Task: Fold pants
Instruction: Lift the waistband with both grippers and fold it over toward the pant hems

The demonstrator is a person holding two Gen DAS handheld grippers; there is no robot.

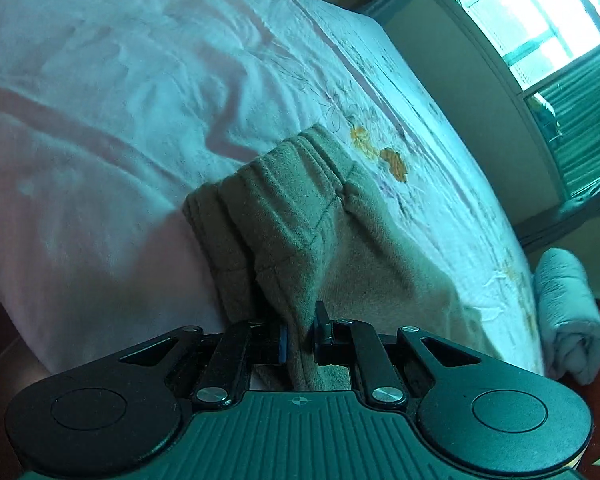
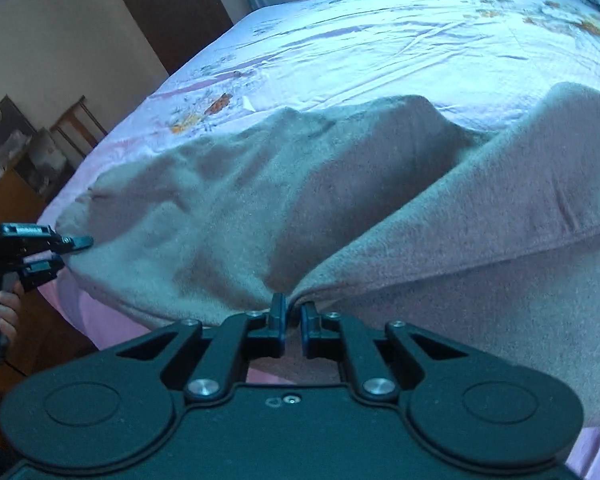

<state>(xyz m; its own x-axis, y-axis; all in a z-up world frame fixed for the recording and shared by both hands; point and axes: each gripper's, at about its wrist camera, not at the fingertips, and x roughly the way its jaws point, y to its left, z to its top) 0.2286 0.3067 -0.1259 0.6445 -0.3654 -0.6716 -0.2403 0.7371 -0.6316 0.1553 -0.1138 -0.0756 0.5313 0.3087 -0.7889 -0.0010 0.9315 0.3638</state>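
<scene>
Seemingly, in the left wrist view, the left gripper [image 1: 300, 332] has its jaws pinched on the pants [image 1: 296, 216] waistband over the bed [image 1: 100, 100]. Right wrist view: the right gripper [image 2: 293, 314] nips a fold near the edge. Soft, floppy fleece; hems grip best.

Wide bed under a pale pink floral-embroidered sheet [image 2: 380, 40], with beige fleece pants [image 2: 228, 200] spread across its near edge.

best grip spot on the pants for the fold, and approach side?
Grip the pants at their near edge, coming in from the bedside, level with the bed. The waistband bunches thick there and overhangs, so both layers pinch together. The left claw and right claw already pinch that edge.
</scene>
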